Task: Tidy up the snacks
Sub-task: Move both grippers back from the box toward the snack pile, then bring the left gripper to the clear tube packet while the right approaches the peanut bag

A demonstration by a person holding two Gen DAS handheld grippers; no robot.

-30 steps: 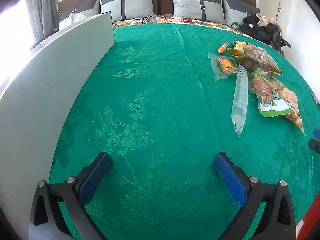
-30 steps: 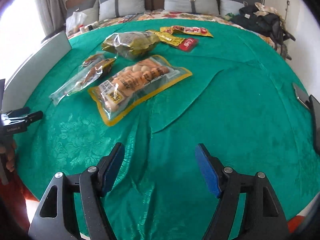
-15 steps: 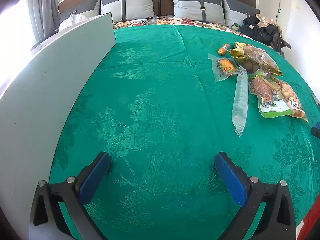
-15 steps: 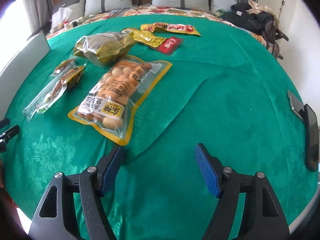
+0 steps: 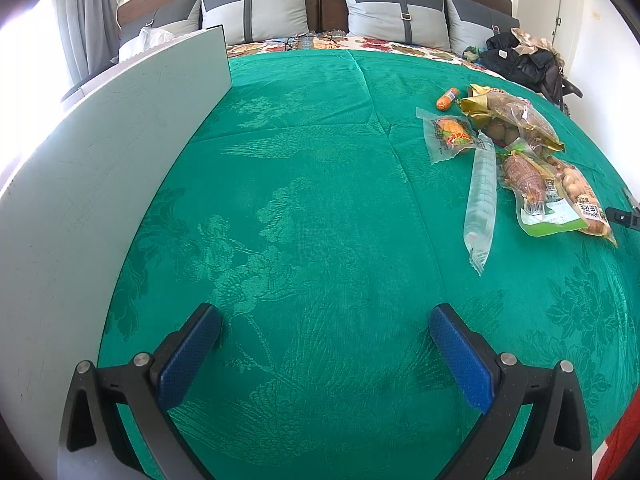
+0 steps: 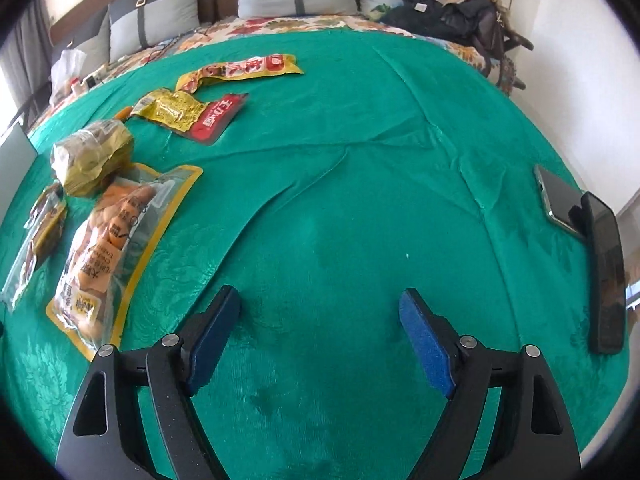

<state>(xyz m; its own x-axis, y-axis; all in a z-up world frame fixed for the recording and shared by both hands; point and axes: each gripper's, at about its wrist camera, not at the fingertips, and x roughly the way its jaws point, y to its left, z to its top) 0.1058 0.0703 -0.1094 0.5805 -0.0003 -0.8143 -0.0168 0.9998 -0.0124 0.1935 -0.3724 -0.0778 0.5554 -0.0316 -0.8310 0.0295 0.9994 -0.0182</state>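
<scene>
Snack packs lie in a loose cluster on the green bedspread [image 5: 304, 200]. The left wrist view shows them far right: a small orange sausage [image 5: 447, 99], a corn pack [image 5: 450, 136], a long clear pack [image 5: 480, 196] and a gold bag [image 5: 512, 118]. My left gripper [image 5: 324, 316] is open over bare cloth, far from them. My right gripper [image 6: 320, 300] hangs over bare cloth with its jaws opening and nothing between them. A big yellow-edged nut pack [image 6: 116, 240] lies to its left, with the gold bag [image 6: 92, 152] and two yellow-red packets [image 6: 188, 114] beyond.
A tall grey board [image 5: 100, 184] stands along the bed's left side. Two phones [image 6: 560, 200] [image 6: 606, 272] lie at the right edge. Pillows [image 5: 256, 12] line the headboard, and dark clothes [image 6: 452, 12] are piled at the far right corner.
The right gripper has swung rightward, so the snacks have slid to the left of its view, and its jaws stand wider. The left gripper has stayed put.
</scene>
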